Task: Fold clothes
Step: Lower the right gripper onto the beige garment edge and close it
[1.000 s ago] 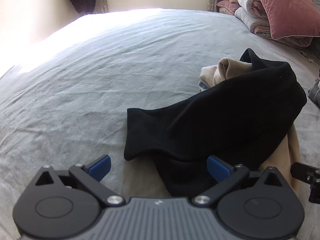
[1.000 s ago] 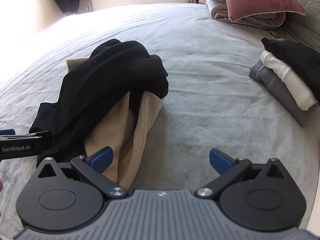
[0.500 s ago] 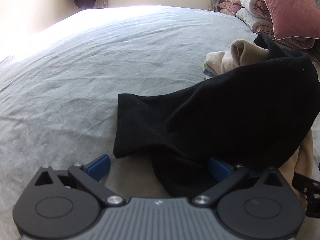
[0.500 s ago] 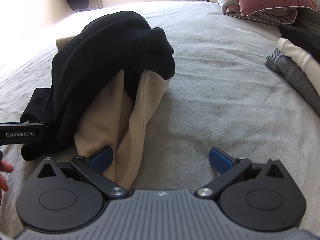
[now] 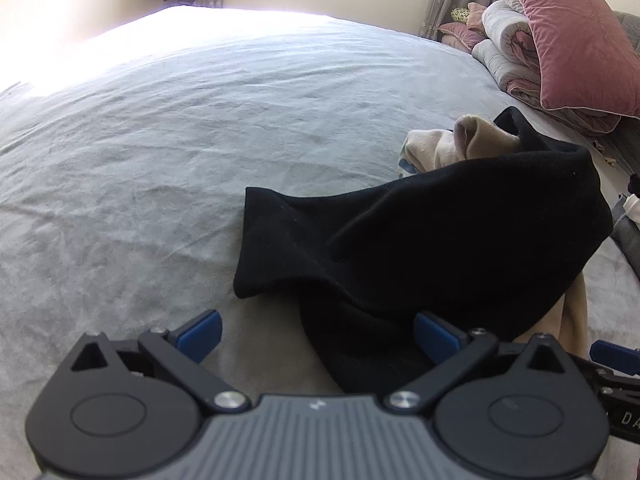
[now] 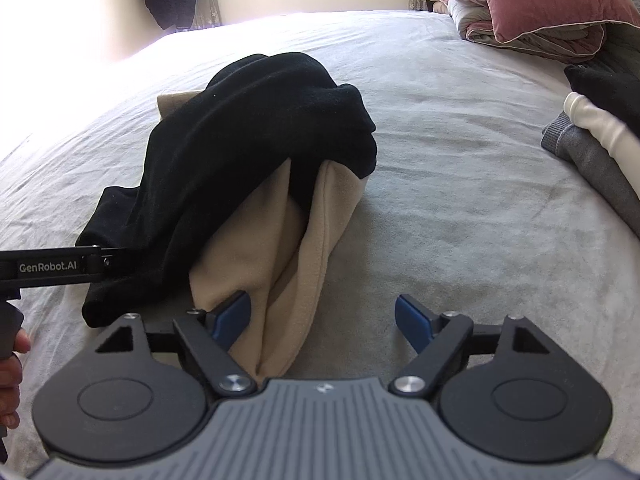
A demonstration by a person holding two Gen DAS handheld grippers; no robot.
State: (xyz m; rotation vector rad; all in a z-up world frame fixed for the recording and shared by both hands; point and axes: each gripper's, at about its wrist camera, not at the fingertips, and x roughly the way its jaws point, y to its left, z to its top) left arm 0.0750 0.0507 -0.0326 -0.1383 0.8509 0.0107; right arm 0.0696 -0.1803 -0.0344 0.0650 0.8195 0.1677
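While your closing right hand-held gripper brackets the beige garment unpinched, left hand-held gripper released, folded stack done; black garment remains.

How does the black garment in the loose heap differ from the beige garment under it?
The black garment lies on top, draped over the heap; the beige garment lies beneath and shows mostly at the near end. The black garment's near edge sits between the left gripper's open fingers; a fold of the beige garment sits between the right gripper's closing jaws, which do not yet press it. Both are crumpled, unfolded, on the grey bed.
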